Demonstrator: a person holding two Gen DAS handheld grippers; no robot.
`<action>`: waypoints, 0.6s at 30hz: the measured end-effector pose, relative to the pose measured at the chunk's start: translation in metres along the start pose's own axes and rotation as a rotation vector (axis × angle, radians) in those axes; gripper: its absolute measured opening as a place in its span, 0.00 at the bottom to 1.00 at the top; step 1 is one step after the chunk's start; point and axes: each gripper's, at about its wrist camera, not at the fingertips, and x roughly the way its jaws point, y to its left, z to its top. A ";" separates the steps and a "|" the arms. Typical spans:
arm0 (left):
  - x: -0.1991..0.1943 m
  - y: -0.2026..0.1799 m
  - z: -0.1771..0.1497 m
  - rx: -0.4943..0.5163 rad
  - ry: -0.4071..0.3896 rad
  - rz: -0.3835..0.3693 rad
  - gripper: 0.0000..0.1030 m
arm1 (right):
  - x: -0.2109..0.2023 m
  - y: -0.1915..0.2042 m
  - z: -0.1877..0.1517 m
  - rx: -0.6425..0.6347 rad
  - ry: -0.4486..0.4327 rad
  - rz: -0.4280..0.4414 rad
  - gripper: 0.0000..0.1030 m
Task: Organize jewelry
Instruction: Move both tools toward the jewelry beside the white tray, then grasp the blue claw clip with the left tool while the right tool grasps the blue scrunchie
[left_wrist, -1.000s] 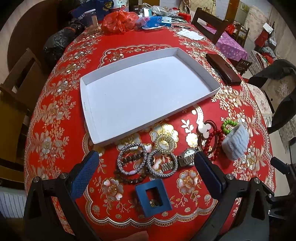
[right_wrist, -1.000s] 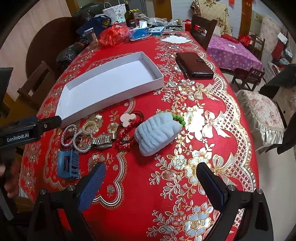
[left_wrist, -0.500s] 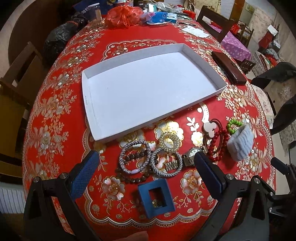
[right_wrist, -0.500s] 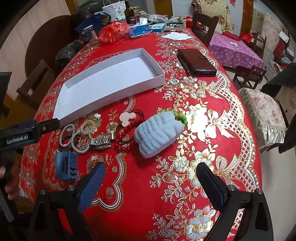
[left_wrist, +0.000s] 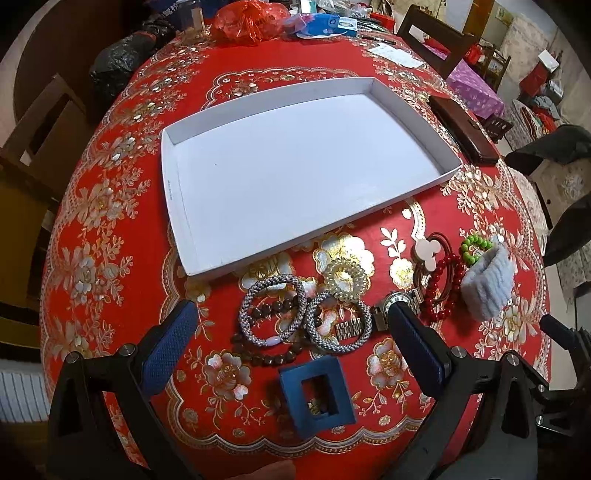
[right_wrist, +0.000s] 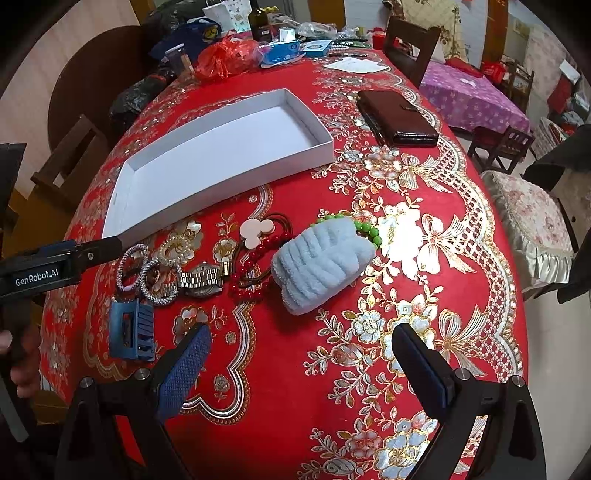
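White tray (left_wrist: 173, 192) long axis slanting up-right (empty), jewelry row (left_wrist: 332, 306) alongside

Black hand-held gripper (left_wrist: 291, 338) frames, blue textured pads (left_wrist: 168, 347), silver screws, "GenRobot.AI" lettering.

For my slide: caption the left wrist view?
Open left gripper above bracelets beside empty white tray.

1. Tray (left_wrist: 295, 170) lies on the table (left_wrist: 110, 236), behind the row of jewelry.
2. Two rope bracelets (left_wrist: 273, 314) lie side by side, touching, over a bead strand (left_wrist: 273, 358).
3. Watch (right_wrist: 201, 280) lies right of the bracelets.
4. Hair clip (left_wrist: 317, 398) lies nearest the viewer.
5. Fluffy band (right_wrist: 321, 262) lies rightmost, over a bead bracelet (right_wrist: 369, 229).
6. Wallet (right_wrist: 397, 118) lies right of the tray.
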 end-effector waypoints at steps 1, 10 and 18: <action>0.001 0.000 0.000 0.002 0.003 -0.001 1.00 | 0.000 -0.001 0.000 0.001 0.001 0.000 0.95; 0.024 0.032 -0.030 0.004 0.076 -0.047 1.00 | 0.006 -0.007 -0.006 0.023 0.022 0.006 0.95; 0.038 0.009 -0.055 0.043 0.161 -0.159 1.00 | 0.013 -0.006 -0.015 -0.005 0.053 0.026 0.95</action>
